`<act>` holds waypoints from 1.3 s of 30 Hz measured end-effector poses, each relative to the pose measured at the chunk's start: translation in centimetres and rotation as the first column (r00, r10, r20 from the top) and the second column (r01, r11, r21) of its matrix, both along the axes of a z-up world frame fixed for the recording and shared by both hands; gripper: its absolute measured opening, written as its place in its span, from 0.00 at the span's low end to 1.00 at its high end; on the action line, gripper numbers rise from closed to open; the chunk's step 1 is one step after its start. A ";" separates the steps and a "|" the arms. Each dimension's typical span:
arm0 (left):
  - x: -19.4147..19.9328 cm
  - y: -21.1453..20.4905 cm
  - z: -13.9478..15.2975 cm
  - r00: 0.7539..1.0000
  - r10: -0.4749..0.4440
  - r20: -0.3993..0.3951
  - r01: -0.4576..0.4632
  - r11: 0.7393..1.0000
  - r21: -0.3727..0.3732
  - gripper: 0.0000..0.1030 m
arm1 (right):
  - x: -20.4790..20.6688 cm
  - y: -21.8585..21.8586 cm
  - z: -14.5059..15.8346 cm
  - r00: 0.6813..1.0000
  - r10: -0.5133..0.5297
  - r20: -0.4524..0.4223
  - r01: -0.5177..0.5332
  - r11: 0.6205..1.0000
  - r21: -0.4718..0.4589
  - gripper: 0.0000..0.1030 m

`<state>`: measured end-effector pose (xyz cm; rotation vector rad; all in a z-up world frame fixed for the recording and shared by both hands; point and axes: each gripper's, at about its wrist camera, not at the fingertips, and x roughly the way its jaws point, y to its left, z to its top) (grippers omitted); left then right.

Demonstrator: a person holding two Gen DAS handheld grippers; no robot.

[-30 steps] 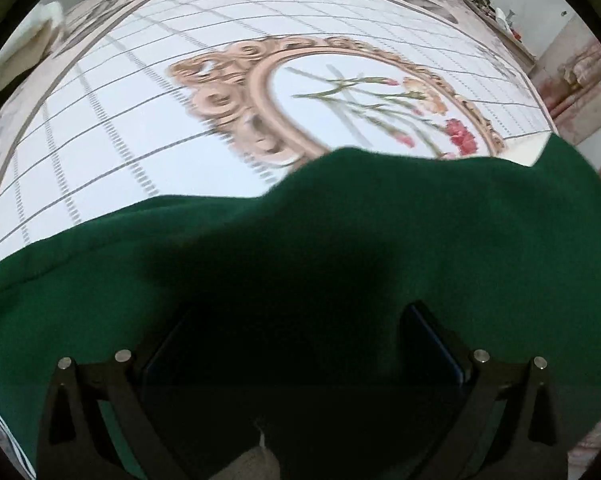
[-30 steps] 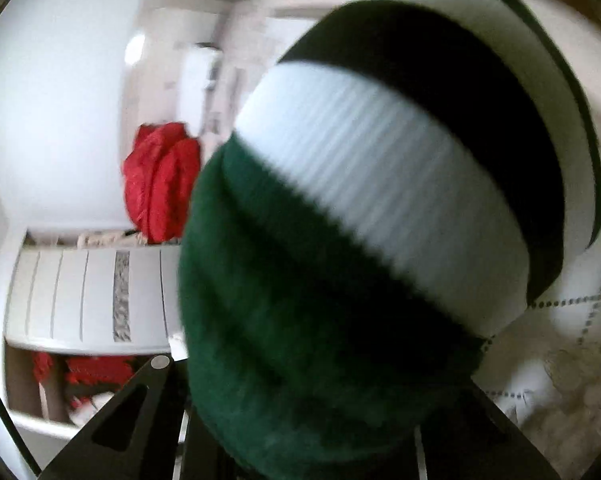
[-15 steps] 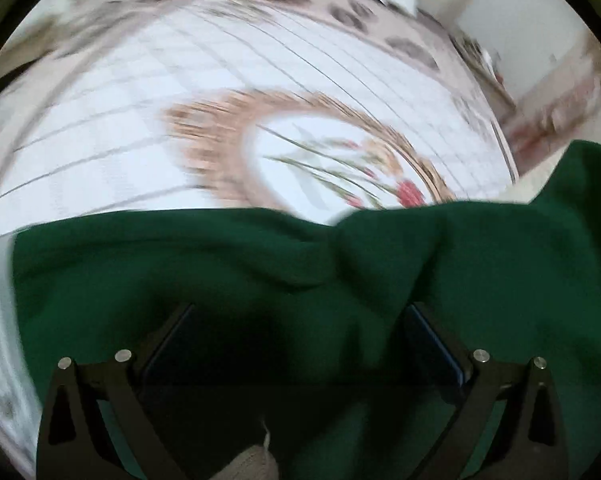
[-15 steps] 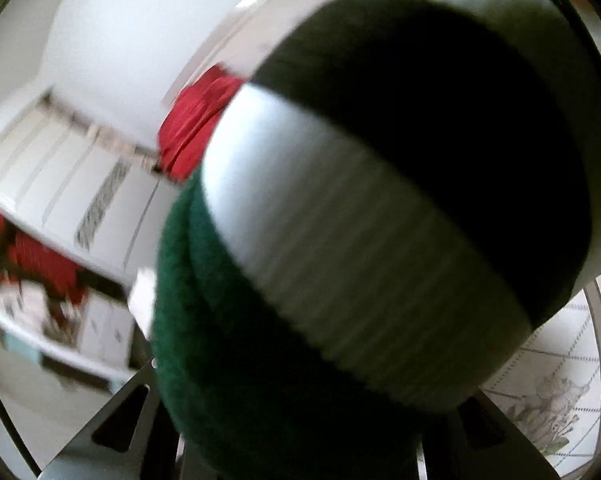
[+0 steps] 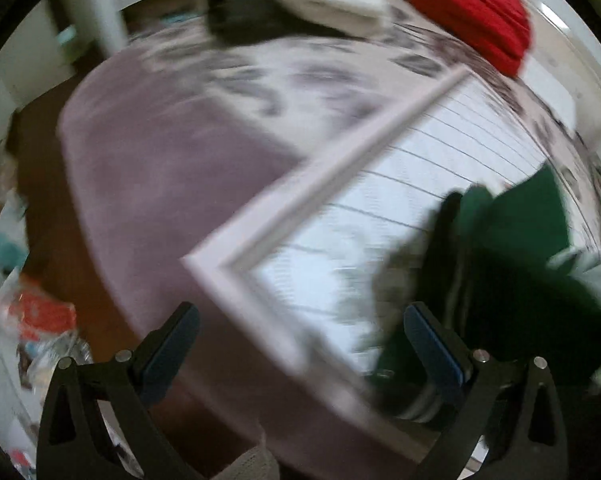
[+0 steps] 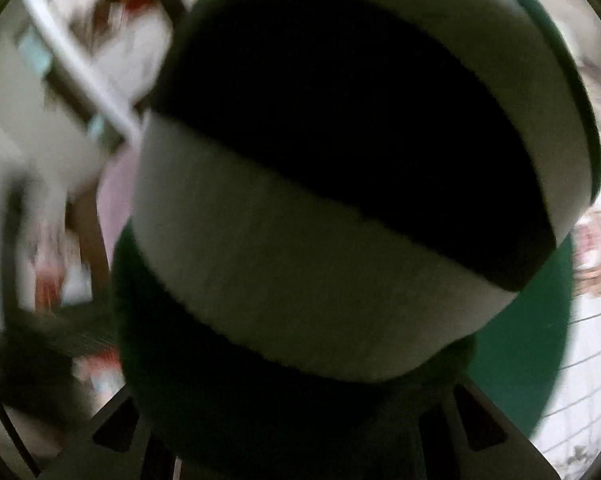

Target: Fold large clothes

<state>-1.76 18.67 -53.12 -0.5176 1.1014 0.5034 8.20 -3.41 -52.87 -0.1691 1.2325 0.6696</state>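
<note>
Left gripper [image 5: 300, 346] is standing wide apart with nothing between the pads, hanging over the bedspread [image 5: 440, 184] corner. The green garment [image 5: 528, 216] is lying bunched on the bed at right, partly dark and blurred. Right gripper [image 6: 300, 432] is gripping the garment's striped cuff [image 6: 320, 240], which is bulging up and blocking most of that view; jaws have just been easing apart slightly, cloth between them.

Green garment [image 6: 540, 340] with black-and-white striped band [image 6: 300, 240], red cushion [image 5: 476, 12]
</note>
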 end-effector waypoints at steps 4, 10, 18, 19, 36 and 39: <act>-1.8 1.4 1.0 0.999 0.047 0.011 -0.047 0.999 0.008 1.00 | -0.6 1.3 -4.4 0.973 0.059 -0.223 -0.064 0.998 -0.016 0.59; -0.2 0.8 3.4 0.995 0.052 0.087 -0.047 0.997 -0.060 1.00 | 0.2 -4.0 -0.5 0.913 0.107 -0.394 -0.050 0.987 0.152 0.89; 6.0 -5.1 -1.1 0.996 -0.088 -0.001 0.088 0.992 -0.087 1.00 | 9.6 -11.8 1.9 0.900 -0.247 -0.358 0.293 0.953 0.079 0.86; 6.4 -5.4 -2.6 0.994 -0.097 -0.041 0.094 0.992 -0.084 1.00 | 9.3 -11.8 1.8 0.901 -0.262 -0.346 0.307 0.948 0.082 0.83; 9.4 -5.7 -1.4 0.995 -0.077 -0.064 0.076 0.997 -0.020 1.00 | 17.4 -15.2 2.2 0.914 -0.253 -0.317 0.281 0.959 0.045 0.98; 12.9 -5.9 -1.4 0.995 -0.082 -0.056 0.082 0.997 -0.013 1.00 | 17.6 -21.1 1.3 0.873 -0.326 -0.364 0.364 0.930 0.041 0.98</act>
